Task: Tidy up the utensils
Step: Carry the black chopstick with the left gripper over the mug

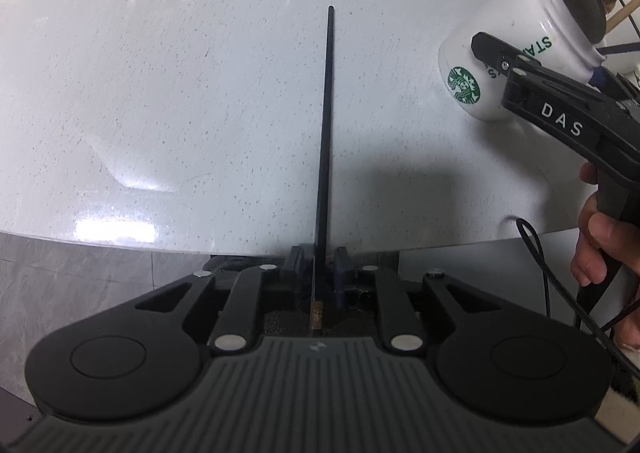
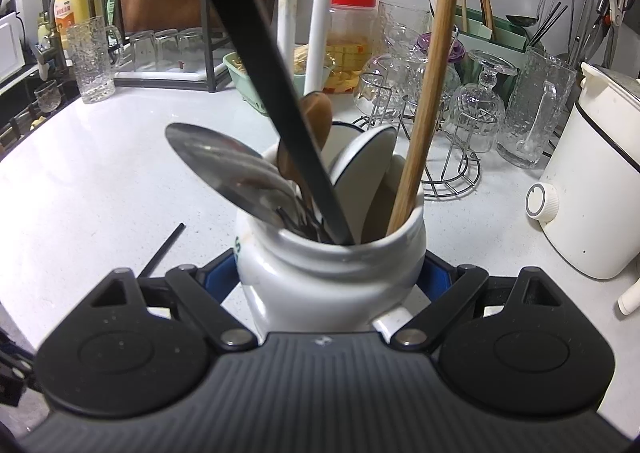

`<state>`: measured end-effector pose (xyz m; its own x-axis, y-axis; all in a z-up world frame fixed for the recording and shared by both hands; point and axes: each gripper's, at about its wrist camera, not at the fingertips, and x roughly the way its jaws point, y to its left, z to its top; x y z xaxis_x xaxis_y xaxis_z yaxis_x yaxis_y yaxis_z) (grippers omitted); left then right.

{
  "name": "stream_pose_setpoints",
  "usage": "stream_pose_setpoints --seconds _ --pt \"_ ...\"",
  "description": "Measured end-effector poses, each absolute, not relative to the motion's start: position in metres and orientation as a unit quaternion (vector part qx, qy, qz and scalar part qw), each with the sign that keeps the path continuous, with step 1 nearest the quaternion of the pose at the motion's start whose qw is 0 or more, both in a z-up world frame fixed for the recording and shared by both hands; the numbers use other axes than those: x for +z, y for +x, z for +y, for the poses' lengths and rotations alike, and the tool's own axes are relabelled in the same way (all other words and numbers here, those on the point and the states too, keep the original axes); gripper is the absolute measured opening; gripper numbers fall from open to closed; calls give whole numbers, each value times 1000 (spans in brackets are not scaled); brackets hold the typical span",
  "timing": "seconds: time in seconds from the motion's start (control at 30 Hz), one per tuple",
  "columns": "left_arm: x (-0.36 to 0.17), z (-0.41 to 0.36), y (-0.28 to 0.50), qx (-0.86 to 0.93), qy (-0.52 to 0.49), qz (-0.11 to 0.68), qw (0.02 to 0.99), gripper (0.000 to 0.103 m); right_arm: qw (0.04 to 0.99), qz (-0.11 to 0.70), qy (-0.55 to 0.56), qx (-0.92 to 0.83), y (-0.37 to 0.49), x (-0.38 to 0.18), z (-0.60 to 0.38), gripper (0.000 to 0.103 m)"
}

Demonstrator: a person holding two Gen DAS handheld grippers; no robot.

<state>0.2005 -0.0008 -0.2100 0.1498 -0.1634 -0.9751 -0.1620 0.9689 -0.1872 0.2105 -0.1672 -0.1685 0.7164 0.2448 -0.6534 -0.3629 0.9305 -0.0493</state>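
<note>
A black chopstick (image 1: pixel 326 125) runs from between my left gripper's (image 1: pixel 320 267) fingers out over the white counter (image 1: pixel 160 93). Its brown end sits back near the gripper body. A small gap shows beside the stick, so the pads do not press on it. Its far tip (image 2: pixel 172 241) also shows in the right wrist view, left of the mug. My right gripper (image 2: pixel 330 273) is shut on a white Starbucks mug (image 2: pixel 320 277), blue fingers (image 2: pixel 220 273) on both sides. The mug (image 1: pixel 500 53) holds a metal spoon (image 2: pixel 224 161), a wooden spoon (image 2: pixel 318 109), a black handle (image 2: pixel 264 65) and a wooden stick (image 2: pixel 428 93).
A wire rack with upturned glasses (image 2: pixel 456 157) stands just behind the mug. A white cooker (image 2: pixel 592 189) is at the right, a glass tumbler (image 2: pixel 92 57) at the back left. The counter's front edge (image 1: pixel 120 239) lies beside my left gripper. A hand (image 1: pixel 596 241) grips the right tool.
</note>
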Motion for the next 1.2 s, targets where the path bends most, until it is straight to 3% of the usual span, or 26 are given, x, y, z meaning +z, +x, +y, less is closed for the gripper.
stream_pose_setpoints --seconds 0.4,0.57,1.2 --pt "-241 -2 190 -18 -109 683 722 23 924 342 -81 152 213 -168 -163 92" --pt "-240 -5 189 -24 -101 678 728 9 925 341 -80 148 212 -169 -162 92" --pt "-146 22 201 -85 -96 605 786 7 928 340 -78 132 210 -170 -159 93"
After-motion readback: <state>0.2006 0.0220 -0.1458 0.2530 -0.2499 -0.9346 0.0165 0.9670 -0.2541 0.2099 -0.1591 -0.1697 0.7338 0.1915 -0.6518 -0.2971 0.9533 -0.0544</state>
